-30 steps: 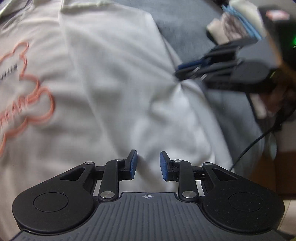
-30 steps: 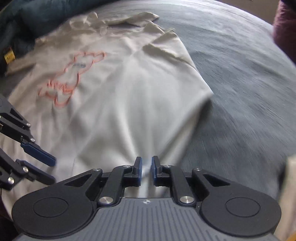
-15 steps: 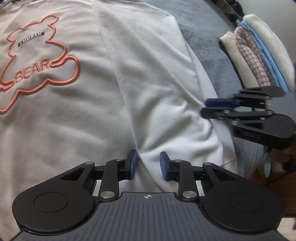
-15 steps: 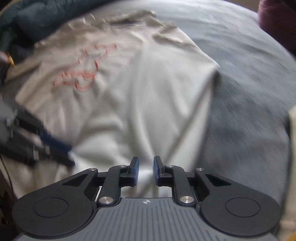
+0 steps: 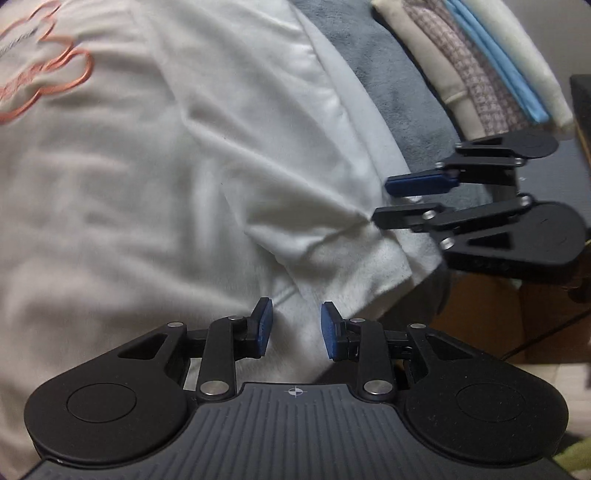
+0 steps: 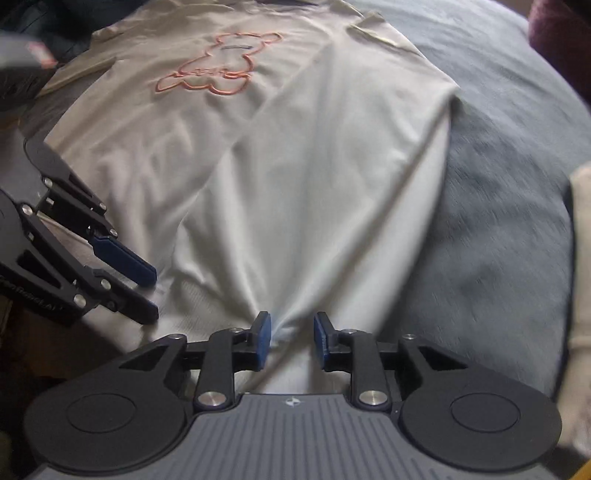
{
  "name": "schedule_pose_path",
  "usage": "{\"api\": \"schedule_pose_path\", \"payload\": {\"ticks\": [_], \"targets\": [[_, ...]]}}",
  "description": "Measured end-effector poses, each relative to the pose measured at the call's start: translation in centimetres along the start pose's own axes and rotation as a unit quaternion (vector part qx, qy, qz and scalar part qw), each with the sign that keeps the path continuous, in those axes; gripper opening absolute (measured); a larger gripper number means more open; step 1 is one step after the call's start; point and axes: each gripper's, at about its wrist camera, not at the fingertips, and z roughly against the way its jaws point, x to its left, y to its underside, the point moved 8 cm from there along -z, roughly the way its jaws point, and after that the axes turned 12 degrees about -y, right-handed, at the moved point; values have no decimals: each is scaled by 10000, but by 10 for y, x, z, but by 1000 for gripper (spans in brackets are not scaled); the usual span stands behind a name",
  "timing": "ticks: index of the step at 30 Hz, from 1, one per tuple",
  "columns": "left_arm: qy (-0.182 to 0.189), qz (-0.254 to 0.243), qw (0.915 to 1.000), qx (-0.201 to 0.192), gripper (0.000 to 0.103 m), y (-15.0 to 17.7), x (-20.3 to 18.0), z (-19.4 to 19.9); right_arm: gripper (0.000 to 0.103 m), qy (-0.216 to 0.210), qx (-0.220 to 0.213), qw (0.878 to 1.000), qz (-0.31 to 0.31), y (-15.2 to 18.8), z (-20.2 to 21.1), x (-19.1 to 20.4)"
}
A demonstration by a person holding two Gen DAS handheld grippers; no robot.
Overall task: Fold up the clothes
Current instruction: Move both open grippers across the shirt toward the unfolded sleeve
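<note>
**Both grippers parted over the near edge of the bear shirt**

The right gripper [image 6: 291, 341] has just been opening; its 2 blue pads stand apart, a pinched ridge of white cloth rising into the gap, and I cannot tell whether the left pad still brushes it. The left gripper [image 5: 295, 330] is likewise parted, pads clear of the cloth lying below them. In the left wrist view the right gripper [image 5: 384, 201] comes in from the right, its lower finger touching the shirt's hem corner, where creases gather.

The white shirt [image 6: 303, 177] lies spread on a grey blanket [image 6: 509, 229], its orange bear outline [image 6: 221, 61] toward the far end. Its right side is folded in, leaving a long diagonal crease and a straight outer edge. The ribbed hem sits at the near edge, just under both tools.

Right of the shirt the blanket is bare, giving room on that side. Farther right, a stack of folded clothes [image 5: 476, 62] lies beside the blanket's edge. Left of the shirt, the left gripper [image 6: 147, 291] hangs over the hem corner, with dark fabric [image 6: 55, 22] bunched at the far left.
</note>
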Motion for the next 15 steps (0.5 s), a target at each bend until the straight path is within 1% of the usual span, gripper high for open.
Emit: {"api": "schedule_pose_path", "payload": {"ticks": [1, 2, 4, 6, 7, 8, 10, 12, 13, 14, 15], "targets": [[42, 145, 9999, -43, 28, -1, 3, 3, 29, -12, 10, 10000, -73, -7, 3, 0], [42, 225, 9997, -124, 28, -4, 5, 7, 29, -31, -122, 9999, -46, -17, 4, 1], [-16, 294, 9988, -393, 28, -12, 10, 16, 29, -76, -378, 9993, 6, -36, 7, 5], [-11, 373, 9971, -660, 28, -23, 13, 23, 30, -211, -526, 9984, 50, -45, 1, 13], [6, 417, 9960, -788, 28, -28, 14, 27, 30, -292, -465, 9985, 1, -38, -4, 16], [46, 454, 9949, -896, 28, -34, 14, 29, 30, -333, -283, 9990, -88, -25, -11, 18], [195, 487, 9935, -1010, 28, -45, 10, 28, 31, -397, -23, 9991, -136, 0, -17, 25], [324, 421, 9939, -962, 28, -52, 0, 20, 31, -544, 72, 9985, -39, 15, -6, 38], [363, 369, 9948, -871, 28, -52, -5, 12, 30, -640, 92, 9978, -114, 18, 1, 40], [373, 318, 9962, -723, 28, -49, -10, 3, 30, -665, 32, 9975, -222, 17, 8, 37], [333, 264, 9976, -550, 28, -44, -13, -6, 30, -597, -88, 9977, -309, 10, 12, 26]]}}
